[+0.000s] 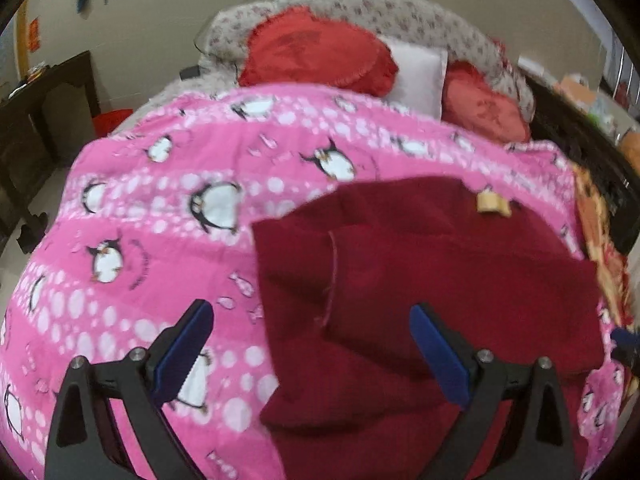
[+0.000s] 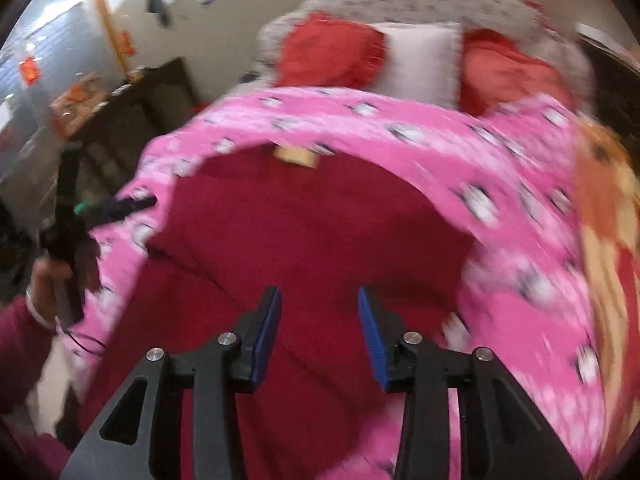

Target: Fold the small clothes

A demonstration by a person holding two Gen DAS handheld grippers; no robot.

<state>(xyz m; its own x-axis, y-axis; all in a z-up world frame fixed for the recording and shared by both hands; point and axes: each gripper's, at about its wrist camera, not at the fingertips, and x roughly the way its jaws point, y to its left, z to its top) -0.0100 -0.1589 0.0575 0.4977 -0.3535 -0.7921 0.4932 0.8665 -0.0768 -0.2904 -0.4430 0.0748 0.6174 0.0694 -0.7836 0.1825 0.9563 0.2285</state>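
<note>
Item: maroon garment [image 1: 420, 280], partly folded, lying flat on the pink penguin quilt [image 1: 160, 208] of the bed, tan label [image 1: 493, 202] at its far edge.
Left tongs [image 1: 312, 354]: spread wide, empty, straddling the garment's left edge.
Right tongs [image 2: 319, 334]: spread, empty, directly over the cloth's middle.
Long axis: runs away towards the red pillows [image 1: 320, 52].
Nearer hand: right, by judgement, though blur hides contact
</note>
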